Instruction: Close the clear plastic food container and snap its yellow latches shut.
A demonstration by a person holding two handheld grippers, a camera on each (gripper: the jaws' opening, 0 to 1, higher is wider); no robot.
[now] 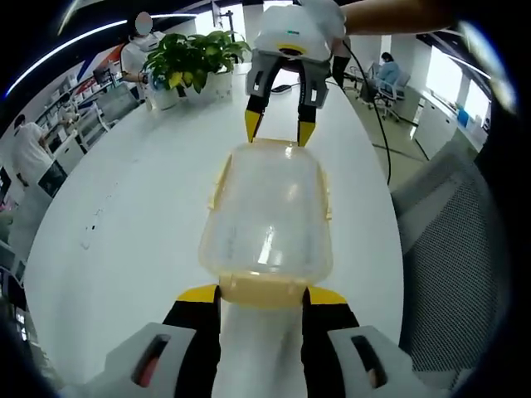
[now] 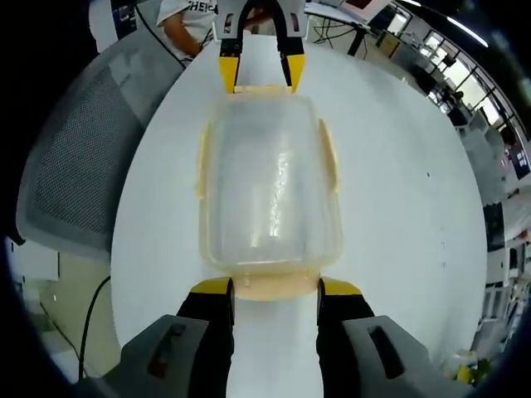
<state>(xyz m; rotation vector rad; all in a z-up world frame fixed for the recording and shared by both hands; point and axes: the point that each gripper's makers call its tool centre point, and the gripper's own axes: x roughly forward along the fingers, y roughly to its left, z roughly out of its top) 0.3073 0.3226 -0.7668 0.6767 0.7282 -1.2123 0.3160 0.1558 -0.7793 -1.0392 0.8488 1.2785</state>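
Note:
A clear plastic container [image 1: 265, 220] [image 2: 270, 178] lies lengthwise on the white table [image 1: 124, 224] [image 2: 398, 207] with its lid on. Yellow latches run along both long sides [image 2: 202, 162] [image 2: 329, 153] and sit at both ends. My left gripper [image 1: 262, 296] stands open at one end, its yellow-tipped jaws flanking the end latch [image 1: 261, 290]. My right gripper [image 2: 276, 288] is open at the opposite end, jaws either side of that end latch [image 2: 276, 286]. Each gripper shows at the far end in the other's view: right gripper [image 1: 280, 126], left gripper [image 2: 261, 70].
A potted plant [image 1: 195, 58] stands at the far end of the table. A grey mesh chair [image 1: 456, 249] [image 2: 83, 149] is against the table's edge. A black cable [image 1: 377, 124] runs off the table. People sit at desks around the room.

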